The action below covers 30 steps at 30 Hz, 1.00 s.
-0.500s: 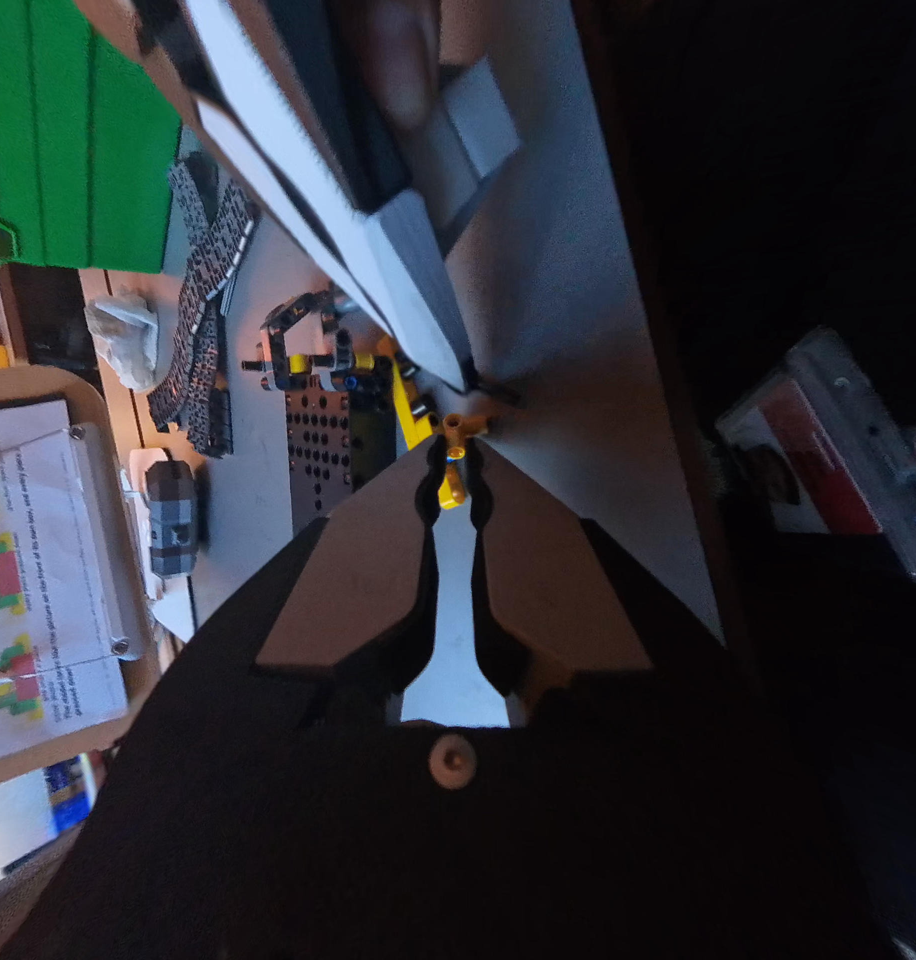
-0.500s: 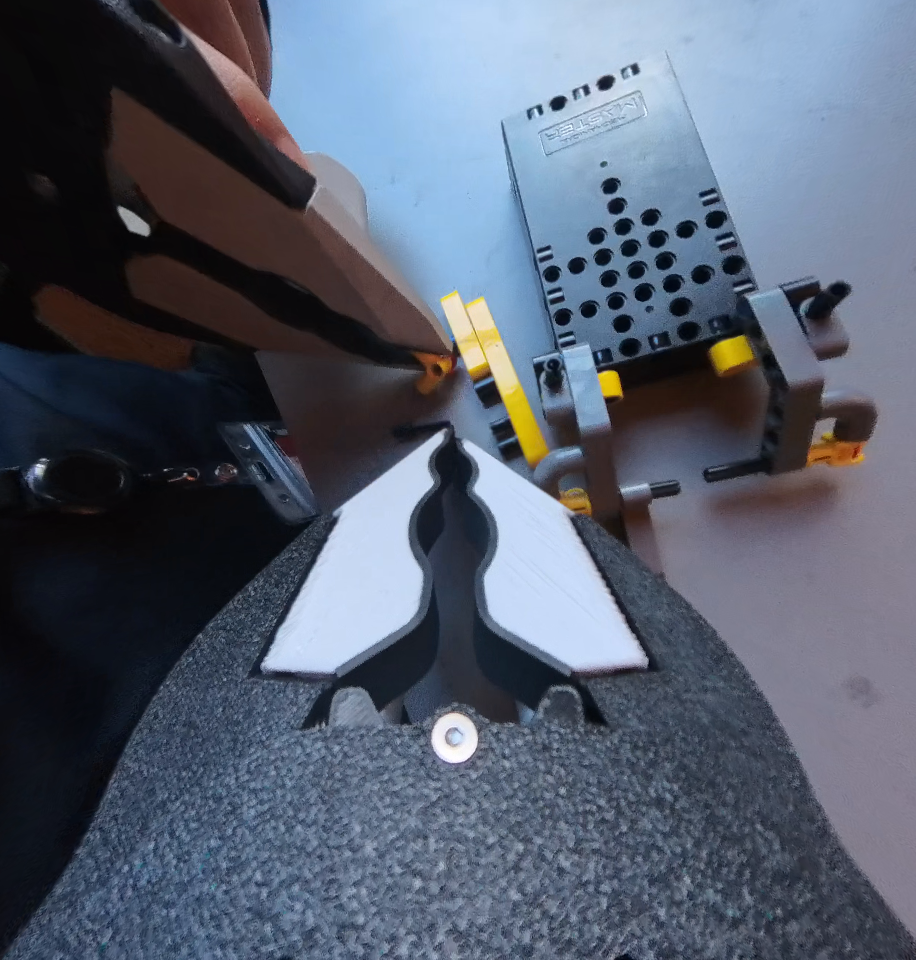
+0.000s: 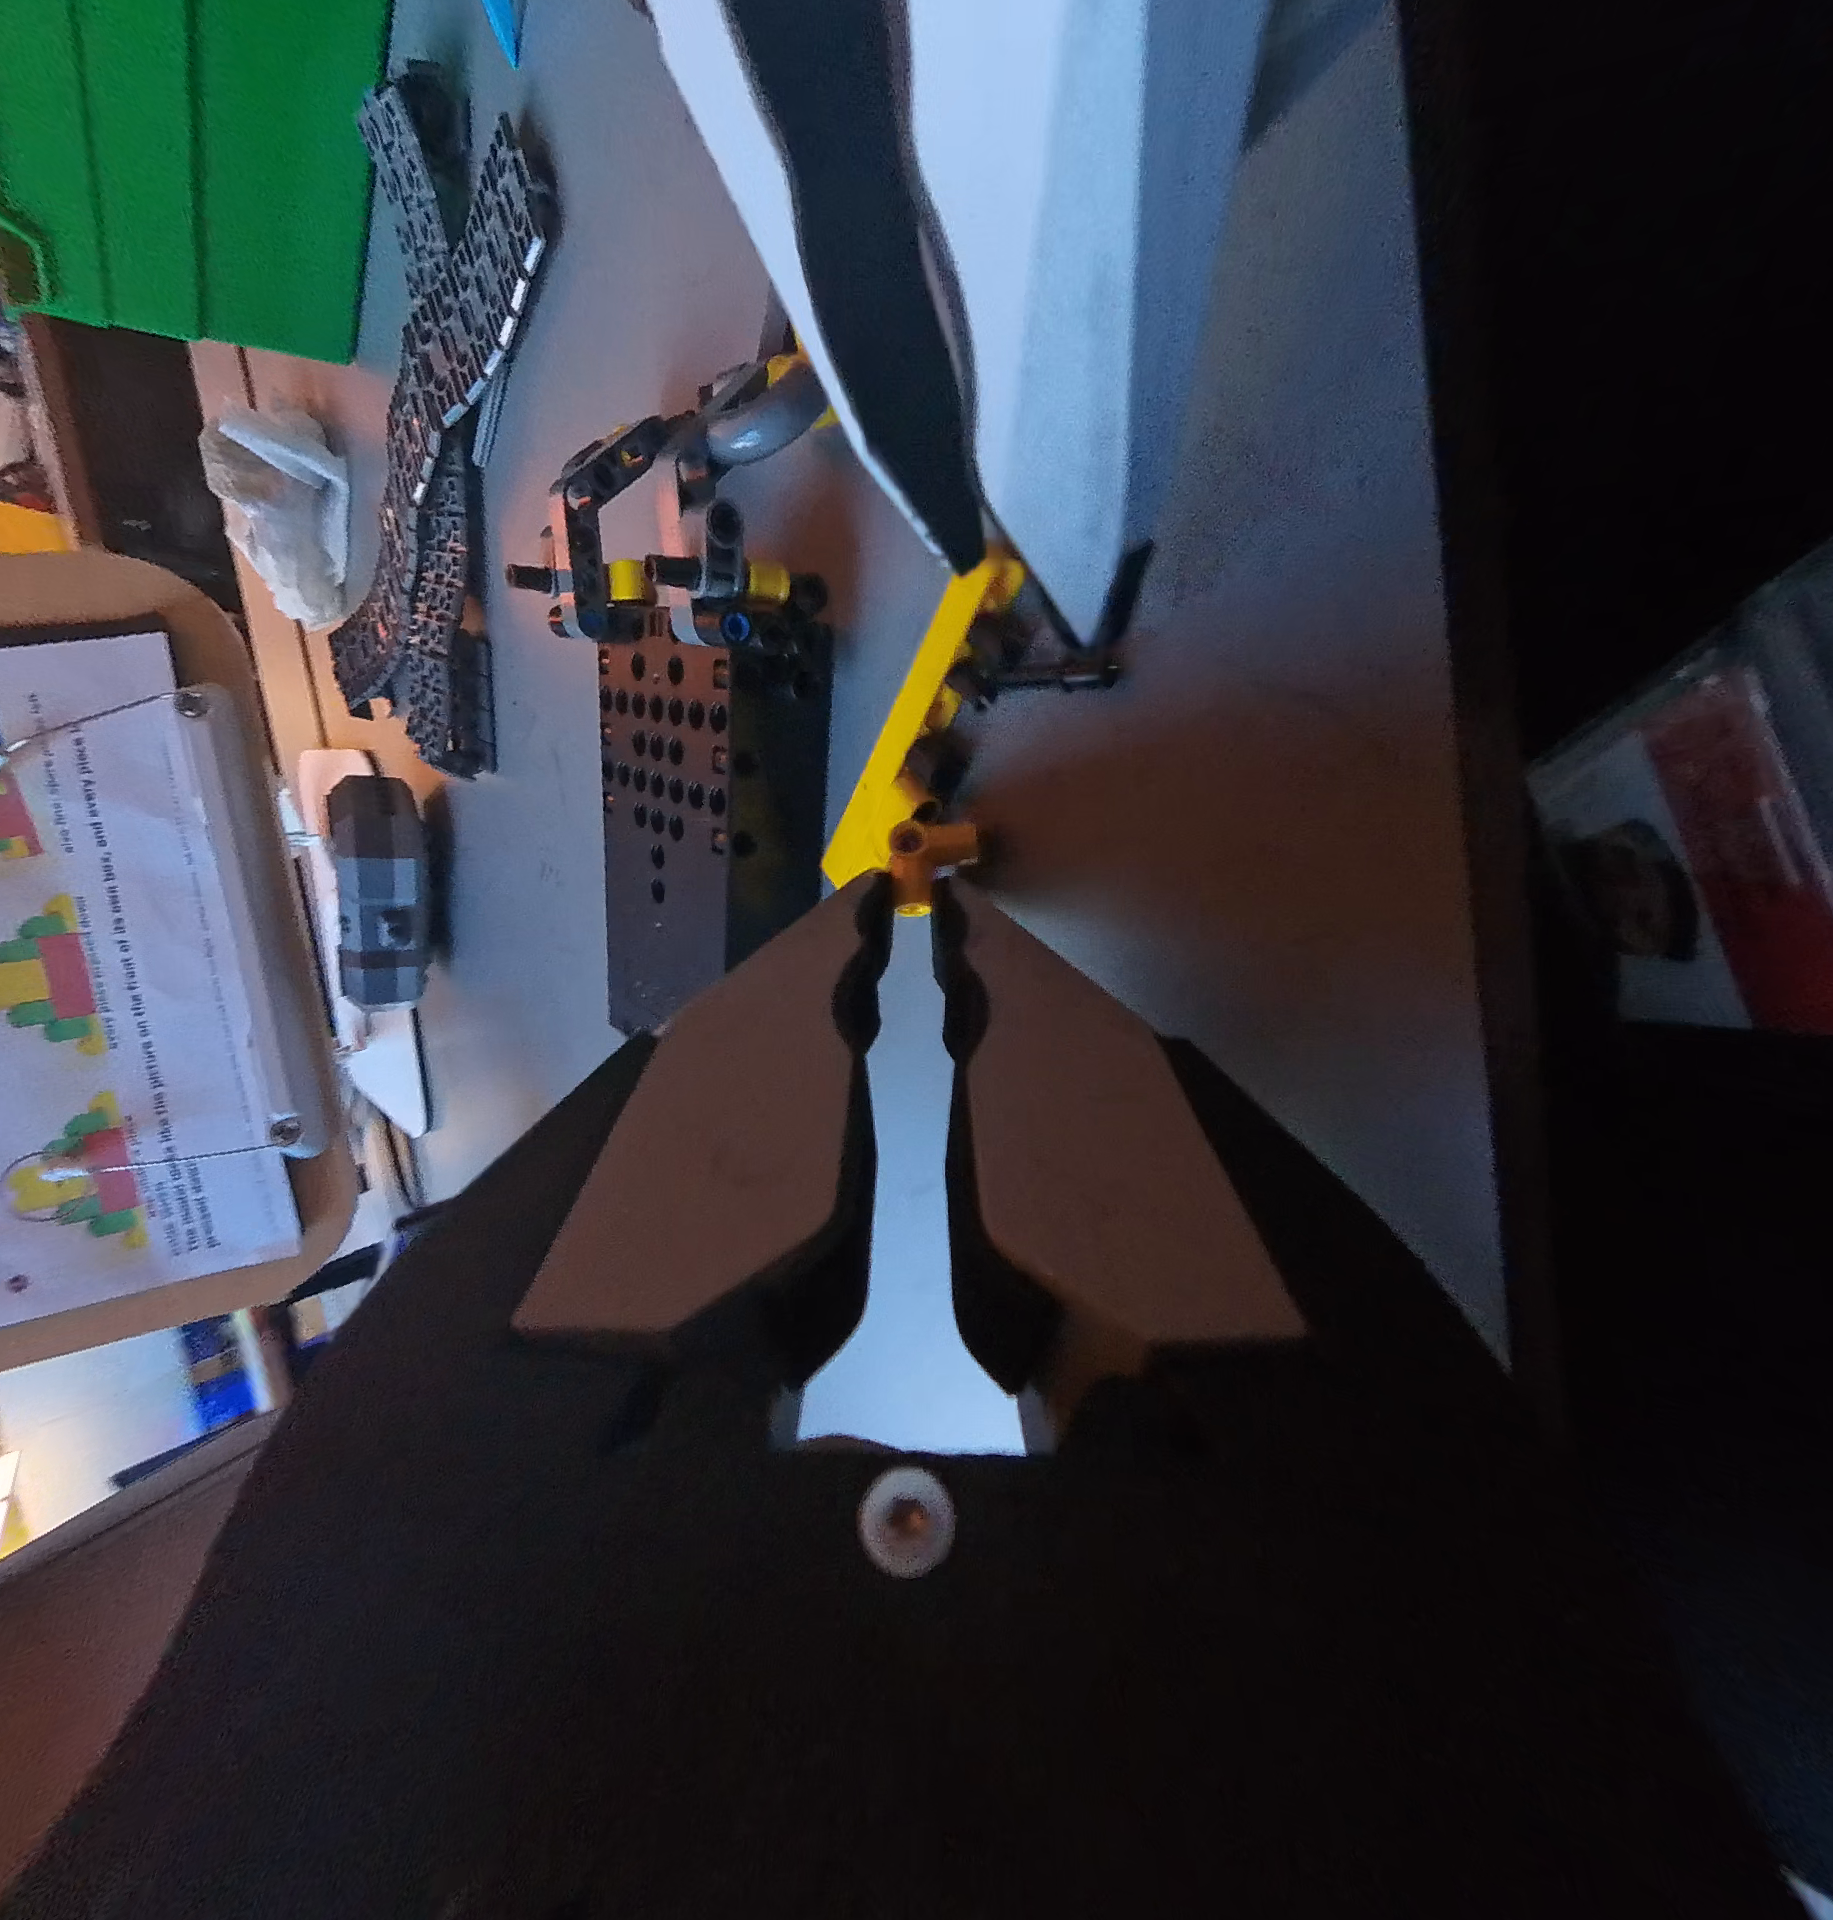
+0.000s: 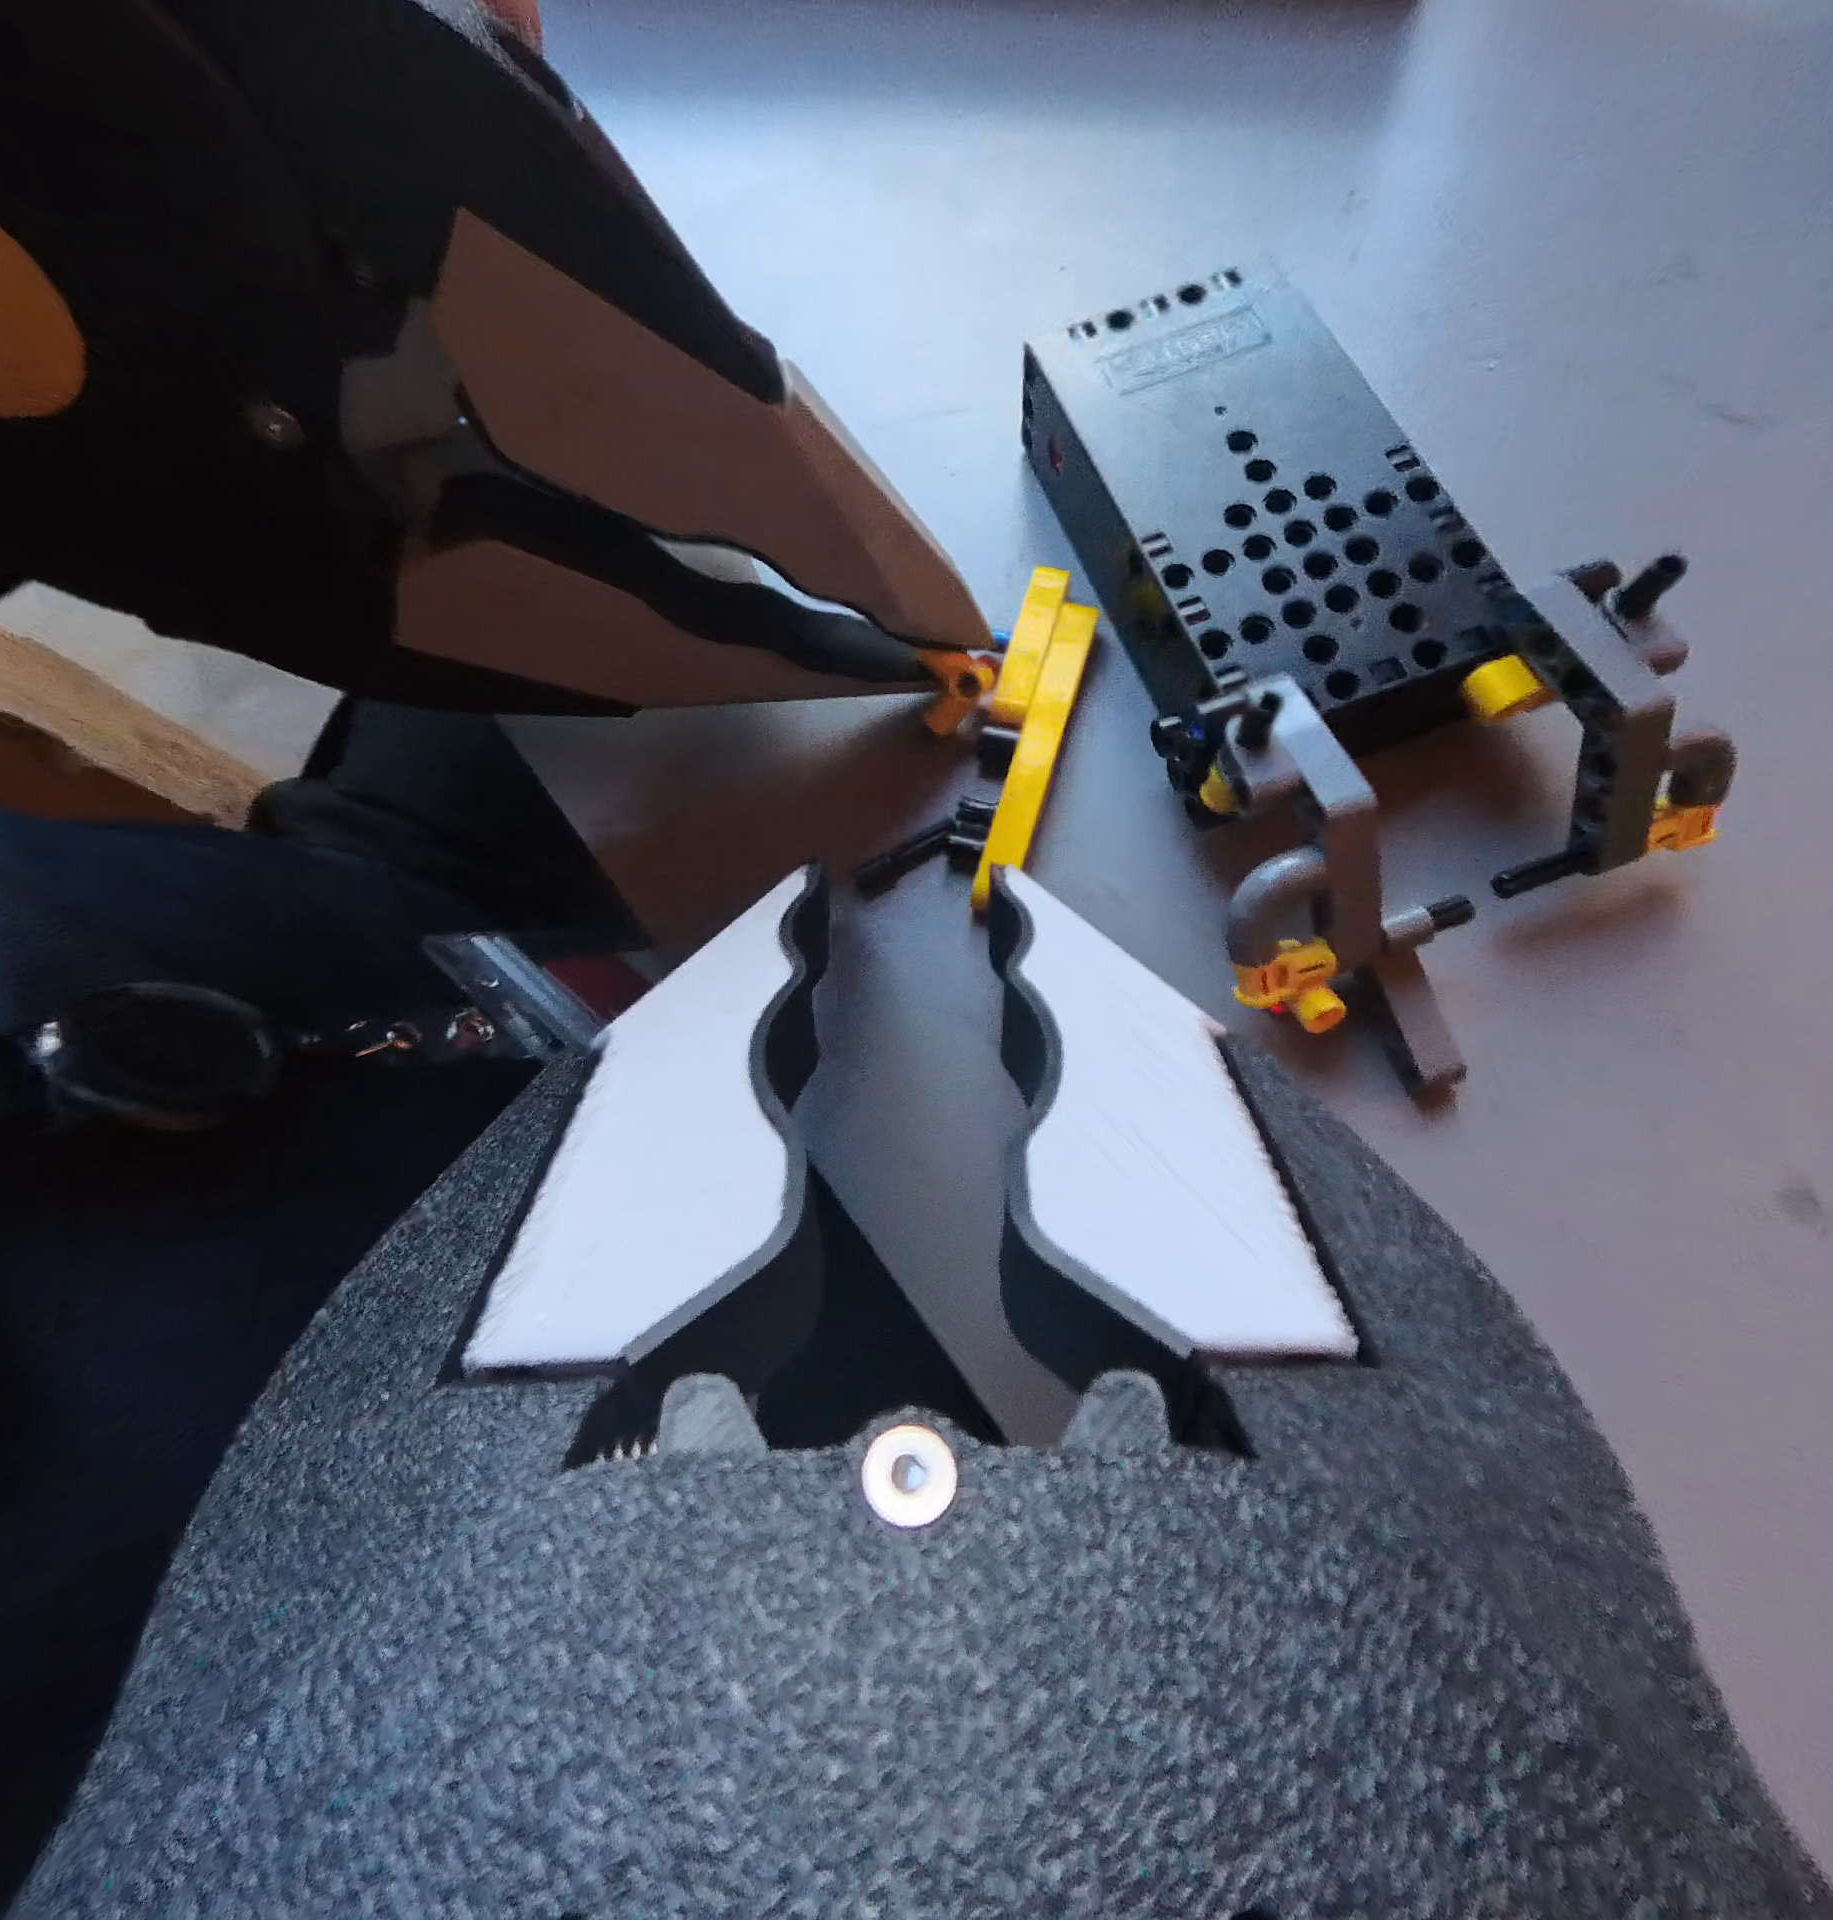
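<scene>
My left gripper (image 3: 912,896) has tan fingers and is shut on a small orange connector (image 3: 920,857). It holds the connector against the near end of a yellow beam (image 3: 907,727) lying on the grey table. In the right wrist view the left gripper (image 4: 938,665) comes in from the left with the orange connector (image 4: 956,688) at the yellow beam (image 4: 1037,717). My right gripper (image 4: 907,894) has white fingers and is open and empty, with its right fingertip at the beam's other end. A black pin (image 4: 896,860) lies just ahead of its left fingertip.
A black perforated box (image 4: 1276,520) with grey frame pieces (image 4: 1317,790) stands right of the beam. In the left wrist view, black track links (image 3: 444,343), a grey block (image 3: 382,914), a green bin (image 3: 164,156) and a tray with a printed sheet (image 3: 112,935) lie further left. The table edge (image 3: 1452,727) is close.
My right gripper has opened and moved up to the yellow beam's end. My left gripper has carried the orange connector up against the beam's other end.
</scene>
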### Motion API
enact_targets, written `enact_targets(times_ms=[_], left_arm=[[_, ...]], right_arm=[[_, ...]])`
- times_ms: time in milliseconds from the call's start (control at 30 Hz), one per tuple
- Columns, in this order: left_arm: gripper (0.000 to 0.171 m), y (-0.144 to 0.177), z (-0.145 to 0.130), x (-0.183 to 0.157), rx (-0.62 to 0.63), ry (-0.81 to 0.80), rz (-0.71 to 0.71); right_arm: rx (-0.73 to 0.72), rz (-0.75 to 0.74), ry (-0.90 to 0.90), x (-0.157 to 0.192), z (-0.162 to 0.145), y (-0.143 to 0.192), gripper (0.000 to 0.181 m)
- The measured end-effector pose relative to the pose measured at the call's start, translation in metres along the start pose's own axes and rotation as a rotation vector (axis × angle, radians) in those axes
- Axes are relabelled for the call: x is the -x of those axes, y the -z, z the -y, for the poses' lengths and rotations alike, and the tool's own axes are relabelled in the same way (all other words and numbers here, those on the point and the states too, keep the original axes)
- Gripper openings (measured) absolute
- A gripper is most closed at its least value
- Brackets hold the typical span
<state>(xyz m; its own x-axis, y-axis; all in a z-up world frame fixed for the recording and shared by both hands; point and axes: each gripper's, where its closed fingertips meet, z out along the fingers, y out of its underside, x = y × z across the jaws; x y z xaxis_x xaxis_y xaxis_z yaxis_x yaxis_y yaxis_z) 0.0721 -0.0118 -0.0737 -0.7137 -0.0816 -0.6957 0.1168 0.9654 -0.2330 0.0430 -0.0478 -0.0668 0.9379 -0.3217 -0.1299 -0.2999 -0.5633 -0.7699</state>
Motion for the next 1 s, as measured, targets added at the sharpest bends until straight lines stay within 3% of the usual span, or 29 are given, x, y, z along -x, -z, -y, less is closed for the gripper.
enact_targets(times_ms=[233, 367, 533, 733, 1000], left_arm=[[0.004, 0.010, -0.006, 0.003, 0.080, -0.151, 0.089], [0.004, 0.014, -0.013, -0.002, 0.096, -0.205, 0.087], [0.004, 0.013, -0.005, -0.006, 0.094, -0.283, 0.103], [0.004, 0.014, 0.001, -0.008, 0.093, -0.354, 0.107], [0.004, 0.010, 0.007, -0.013, 0.074, -0.328, 0.079]], right_arm=[[0.049, -0.149, 0.143, -0.018, -0.002, -0.001, 0.017], [0.016, -0.069, 0.087, -0.005, 0.001, 0.006, 0.025], [0.045, -0.076, 0.101, 0.006, -0.005, -0.005, 0.023], [0.028, -0.084, 0.103, 0.000, -0.001, -0.014, 0.004], [0.010, -0.005, 0.029, 0.003, -0.002, -0.012, 0.002]])
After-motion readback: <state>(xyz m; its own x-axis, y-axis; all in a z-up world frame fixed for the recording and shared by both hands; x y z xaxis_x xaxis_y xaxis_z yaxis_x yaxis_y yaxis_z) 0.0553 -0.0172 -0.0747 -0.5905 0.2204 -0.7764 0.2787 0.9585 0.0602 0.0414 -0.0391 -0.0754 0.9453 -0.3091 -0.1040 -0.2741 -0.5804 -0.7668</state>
